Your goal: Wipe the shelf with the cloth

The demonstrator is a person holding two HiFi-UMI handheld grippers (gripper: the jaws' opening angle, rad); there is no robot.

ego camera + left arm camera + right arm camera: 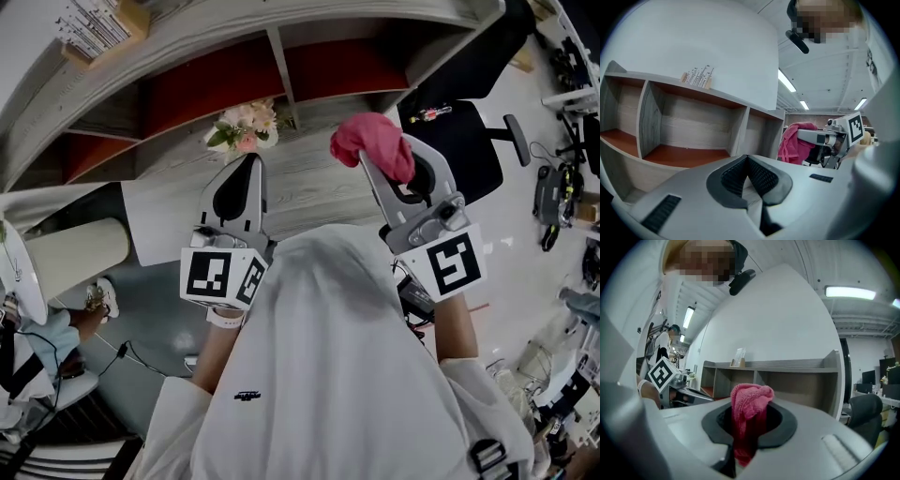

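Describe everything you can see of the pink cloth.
The pink terry cloth looks soft and fuzzy, and is bunched into a lump. The right tool is shut on it. A rounded wad bulges past the jaw tips, and a narrower fold runs down between the dark pads. It is held up in front of the grey wooden shelf unit and appears to touch only the tool.

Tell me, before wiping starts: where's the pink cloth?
Head view, right side: pink cloth clamped in the right tongs, near the shelf, right of the flowers.
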